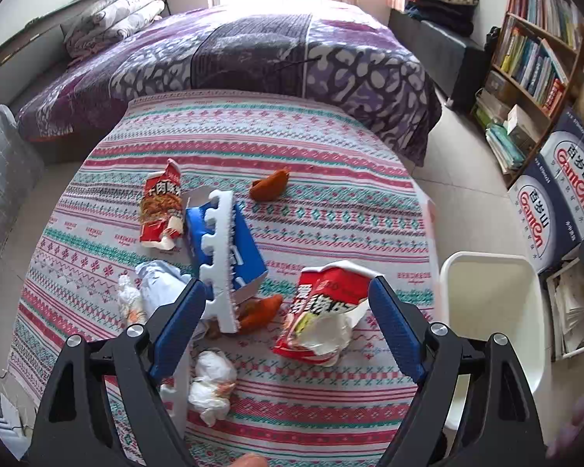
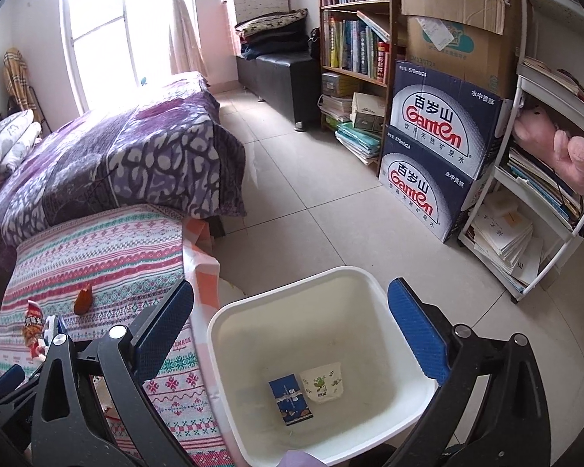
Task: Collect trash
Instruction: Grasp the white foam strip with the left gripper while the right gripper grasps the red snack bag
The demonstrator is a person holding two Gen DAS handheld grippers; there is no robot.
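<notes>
Trash lies scattered on the table's patterned cloth (image 1: 331, 155). My left gripper (image 1: 287, 288) hangs open over it, with nothing between its blue pads. Just beyond its right finger lies a torn red snack bag (image 1: 327, 311). By the left finger a white foam strip (image 1: 222, 257) rests on a blue carton (image 1: 249, 253). Farther off lie a red noodle packet (image 1: 161, 206), crumpled tissues (image 1: 212, 385) and two orange peels (image 1: 270, 185). My right gripper (image 2: 291, 287) stands open and empty above the white bin (image 2: 276, 292). In the bin lie a blue packet (image 2: 290, 399) and a white packet (image 2: 325, 383).
The bin (image 1: 494, 311) stands on the tiled floor (image 2: 311, 202) at the table's right edge. A bed with a purple blanket (image 1: 253, 50) lies beyond the table. Bookshelves (image 2: 354, 39), stacked water cartons (image 2: 436, 155) and a white shelf cart (image 2: 541, 202) line the right wall.
</notes>
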